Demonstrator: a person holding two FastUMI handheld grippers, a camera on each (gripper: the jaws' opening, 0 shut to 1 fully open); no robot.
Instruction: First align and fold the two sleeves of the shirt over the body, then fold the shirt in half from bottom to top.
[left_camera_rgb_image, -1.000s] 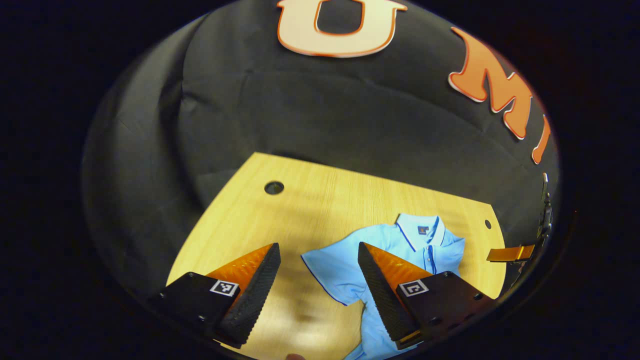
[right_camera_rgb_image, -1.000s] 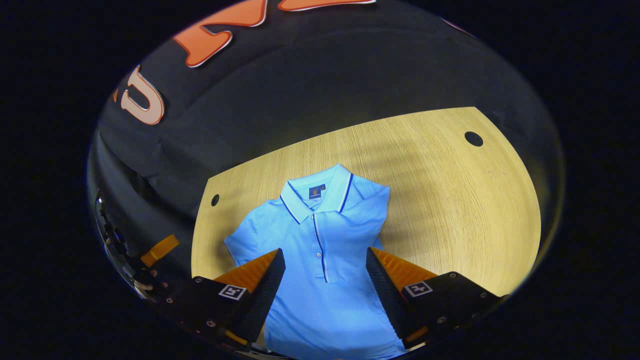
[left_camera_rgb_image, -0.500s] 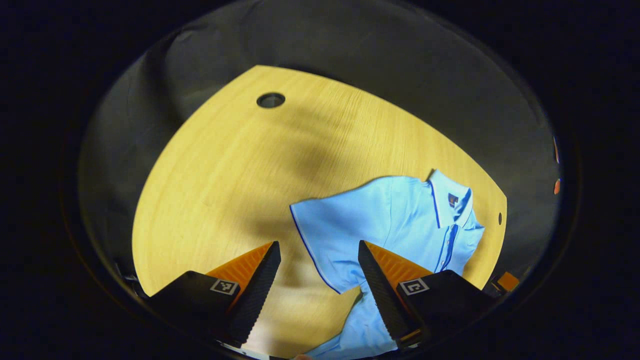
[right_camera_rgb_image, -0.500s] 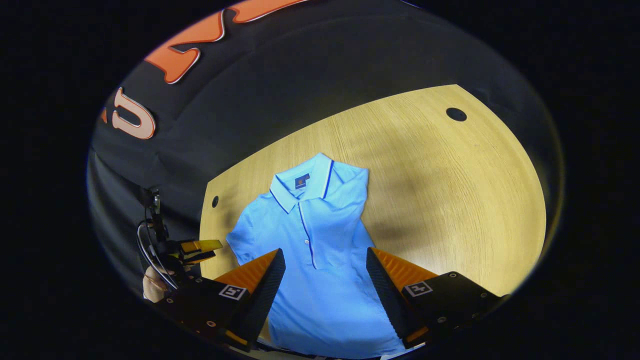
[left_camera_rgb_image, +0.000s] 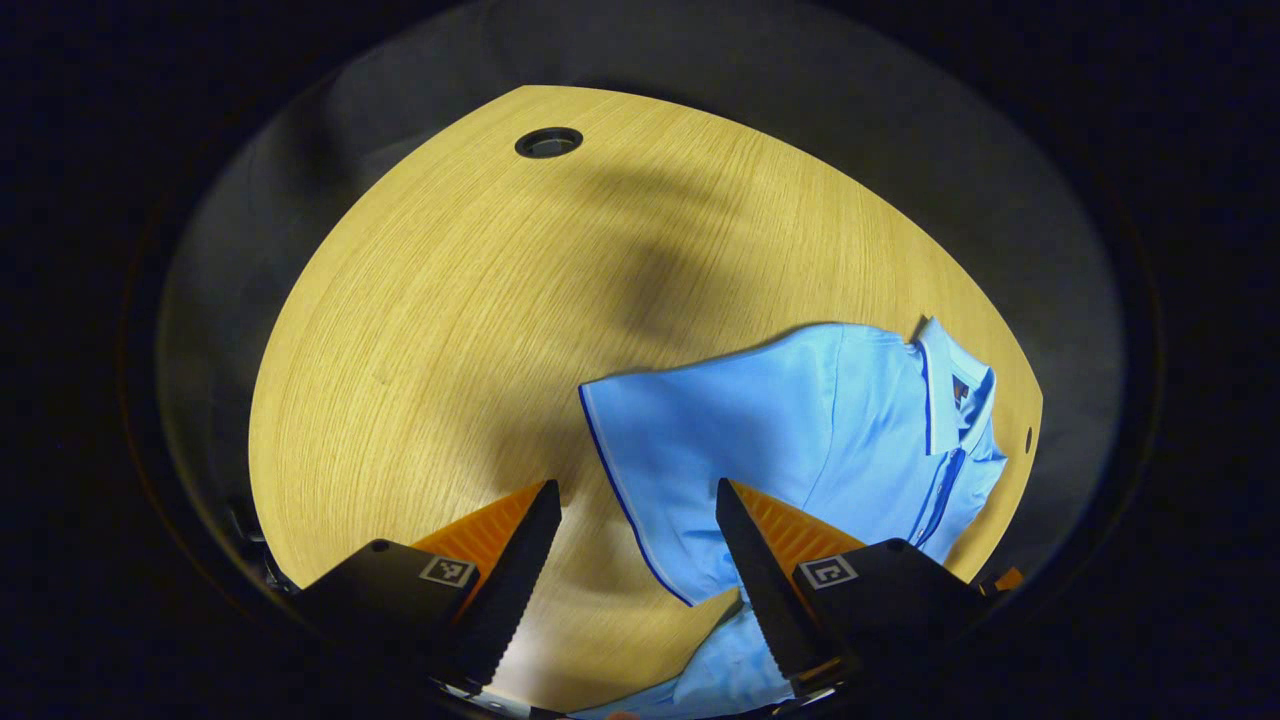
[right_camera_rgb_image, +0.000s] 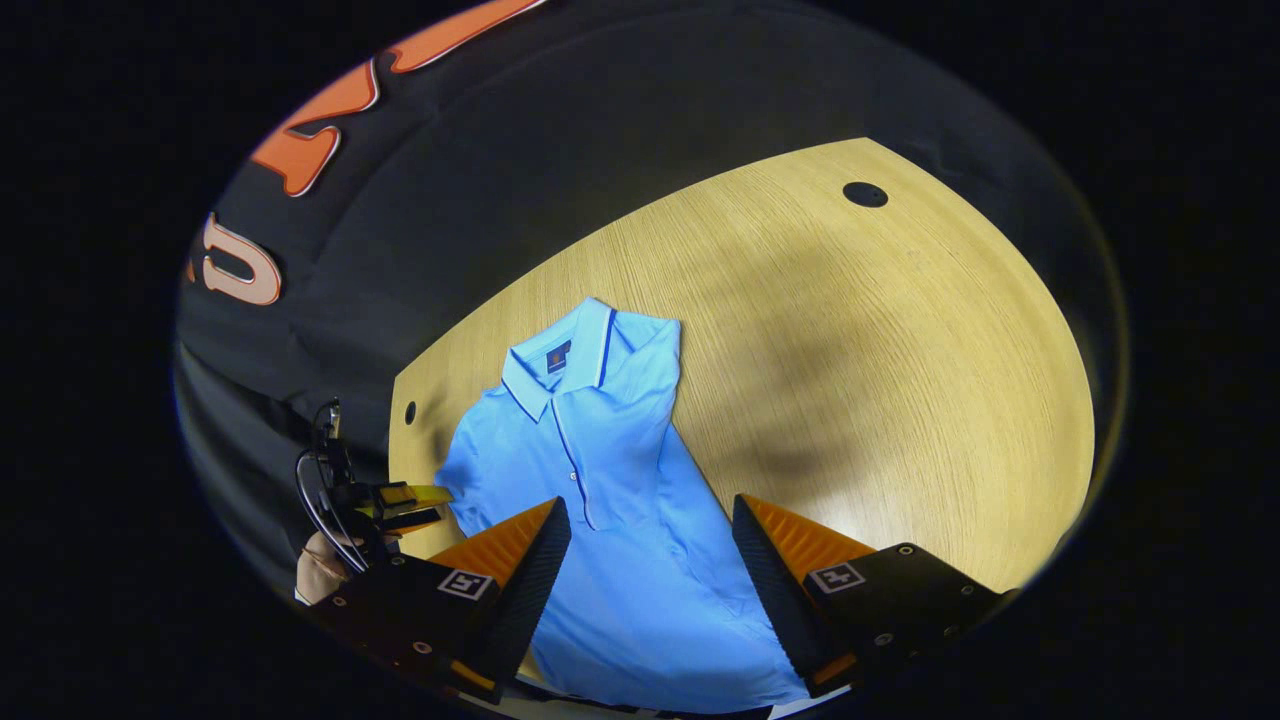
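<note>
Both tongs (left_camera_rgb_image: 635, 570) (right_camera_rgb_image: 650, 585) gape above the shirt (right_camera_rgb_image: 600, 500), its hem cut off below.

In the left gripper view, the light blue shirt (left_camera_rgb_image: 800, 430) runs off the bottom edge, and one finger (left_camera_rgb_image: 750, 580) covers part of it. In the right gripper view its hem is cut off below, and the hand (right_camera_rgb_image: 320, 570) holding the left gripper (right_camera_rgb_image: 405, 500) is mostly hidden.
</note>
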